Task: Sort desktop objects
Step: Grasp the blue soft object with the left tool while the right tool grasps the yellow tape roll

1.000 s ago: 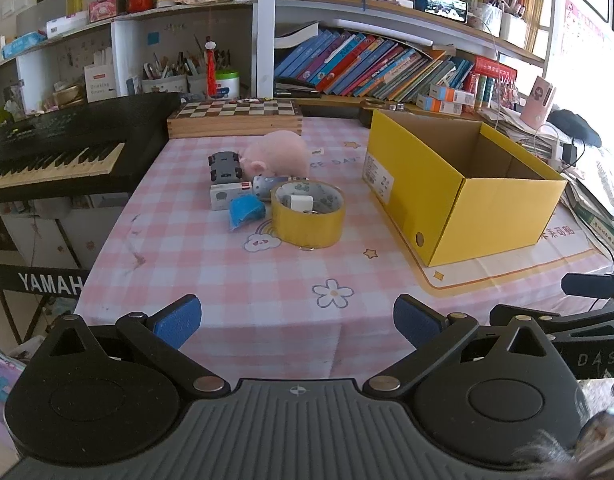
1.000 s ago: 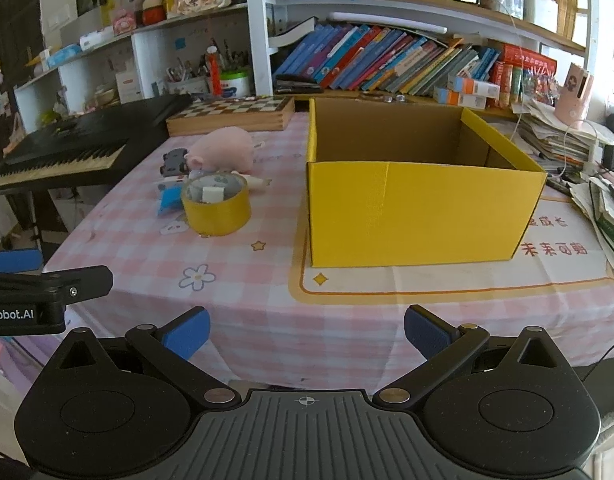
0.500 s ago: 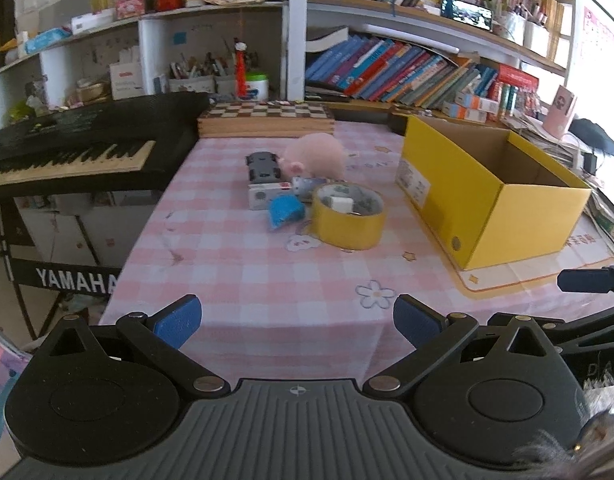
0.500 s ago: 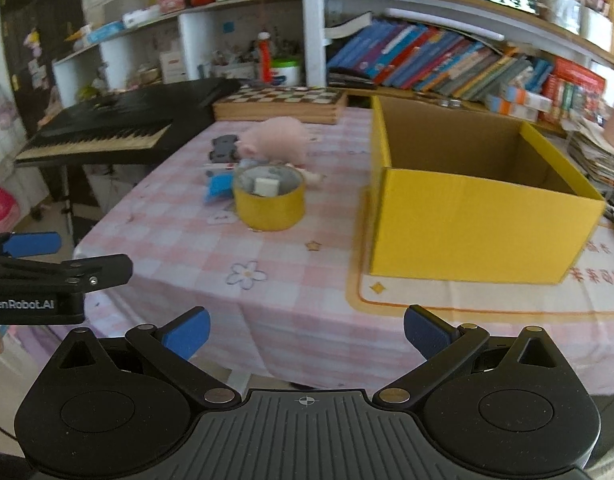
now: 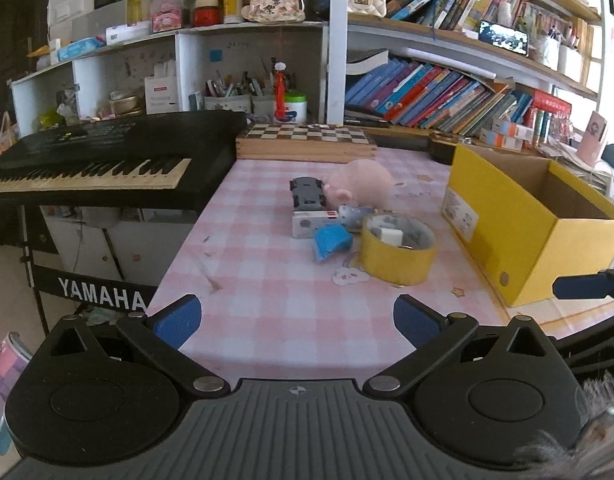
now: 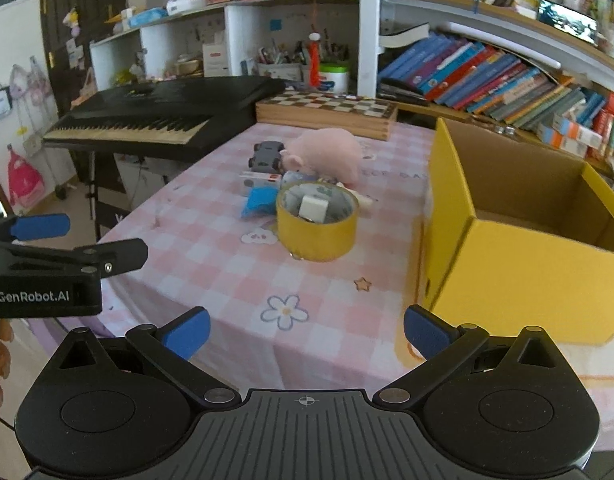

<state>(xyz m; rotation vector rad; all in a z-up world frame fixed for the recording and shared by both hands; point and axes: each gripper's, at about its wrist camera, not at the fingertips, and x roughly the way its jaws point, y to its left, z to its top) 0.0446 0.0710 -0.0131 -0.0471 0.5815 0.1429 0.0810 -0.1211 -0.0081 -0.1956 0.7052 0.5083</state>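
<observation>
While the box (image 6: pixel 519 216) beside them looks empty, nothing seems sorted yet: plush (image 6: pixel 327 152), tape (image 6: pixel 317 226), car (image 6: pixel 266 156) and blue piece (image 6: pixel 259 202) sit clustered on the table (image 6: pixel 227 280), both the left gripper (image 5: pixel 297 320) and the right gripper (image 6: pixel 305 330) gaping, holding nothing.

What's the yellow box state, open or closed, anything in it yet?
Open-topped. The yellow box shows bare brown inner walls and floor where visible; the near wall hides part of the floor, so fully empty: cannot tell.

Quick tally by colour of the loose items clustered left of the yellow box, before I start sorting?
Pink: 1, plush pig
Grey: 1, toy car
Blue: 1, blue packet
White: 2, small white box, eraser inside the roll
Yellow: 1, tape roll
Total: 6
</observation>
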